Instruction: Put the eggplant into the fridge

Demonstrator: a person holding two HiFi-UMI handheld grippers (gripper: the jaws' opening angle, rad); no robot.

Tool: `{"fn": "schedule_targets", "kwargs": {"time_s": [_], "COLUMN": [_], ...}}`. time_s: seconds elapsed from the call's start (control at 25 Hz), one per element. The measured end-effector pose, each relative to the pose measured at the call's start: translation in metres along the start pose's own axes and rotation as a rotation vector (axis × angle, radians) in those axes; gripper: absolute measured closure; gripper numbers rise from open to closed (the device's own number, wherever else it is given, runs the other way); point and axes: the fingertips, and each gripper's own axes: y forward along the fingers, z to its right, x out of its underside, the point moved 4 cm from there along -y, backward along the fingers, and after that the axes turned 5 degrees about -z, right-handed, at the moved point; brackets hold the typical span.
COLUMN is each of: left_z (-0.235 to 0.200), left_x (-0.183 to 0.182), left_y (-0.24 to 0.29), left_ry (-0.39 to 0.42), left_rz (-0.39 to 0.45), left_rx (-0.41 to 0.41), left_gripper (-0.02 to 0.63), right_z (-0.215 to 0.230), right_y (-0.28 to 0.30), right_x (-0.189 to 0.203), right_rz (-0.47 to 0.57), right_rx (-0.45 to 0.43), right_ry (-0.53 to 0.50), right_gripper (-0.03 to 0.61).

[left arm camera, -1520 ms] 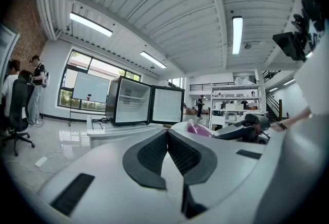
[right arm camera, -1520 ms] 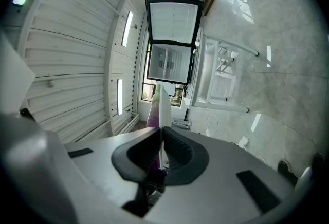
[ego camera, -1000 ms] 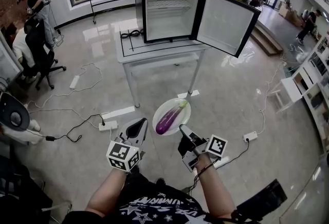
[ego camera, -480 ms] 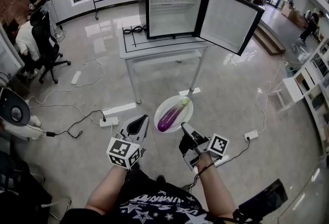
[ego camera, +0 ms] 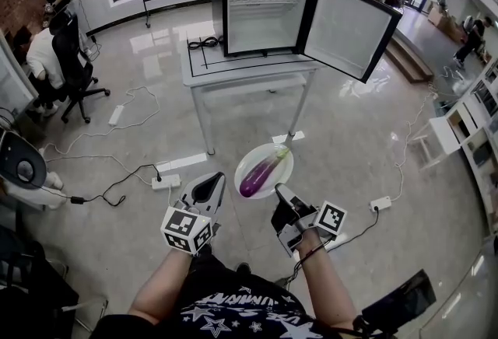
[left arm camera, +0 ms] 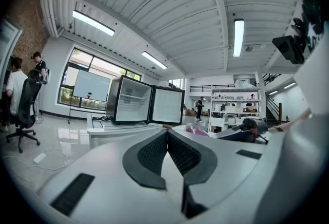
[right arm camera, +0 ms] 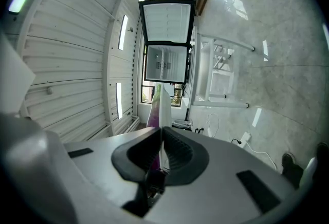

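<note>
Holding a white plate by its rim, the right gripper had its jaws pinched together on the thin edge. The eggplant lay on that plate, well short of the fridge and lower than it. The left gripper hung farther from the fridge than the plate, its jaws pressed together with nothing between them. The fridge stood on a white table, its door swung wide and its shelves bare. By my reading, the pick-up was done and the door needed no work. What remained was the approach to the fridge and setting the eggplant inside.
</note>
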Motion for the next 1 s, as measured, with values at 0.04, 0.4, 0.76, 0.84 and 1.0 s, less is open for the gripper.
{"fn": "schedule_targets", "kwargs": {"time_s": [0.04,0.4,0.76,0.84,1.0], "left_z": [0.0,0.001,0.011,0.012,0.011], "left_x": [0.0,-0.001,0.005,0.008,0.01], "left_y": [0.0,0.0,-0.008,-0.012,-0.018], "left_ry": [0.0,0.009,0.013,0.011,0.014], "left_rz": [0.001,0.002,0.003,-0.001,-0.006], "left_rx": [-0.002,-0.005,-0.025,-0.032,-0.047], "left_gripper": [0.604,0.604,0.604,0.604,0.604], "right_z": [0.001,0.005,0.009,0.011,0.017], "right_y": [0.0,-0.002,-0.011,-0.012,-0.007], "right_x": [0.0,0.0,0.001,0.003,0.006], "right_rz": [-0.001,-0.006,-0.028,-0.036,-0.056], "right_rx": [-0.001,0.016,0.024,0.028,0.042], "right_ry": [0.001,0.021,0.033,0.038,0.052], "right_gripper": [0.557,0.557,0.557,0.557,0.557]}}
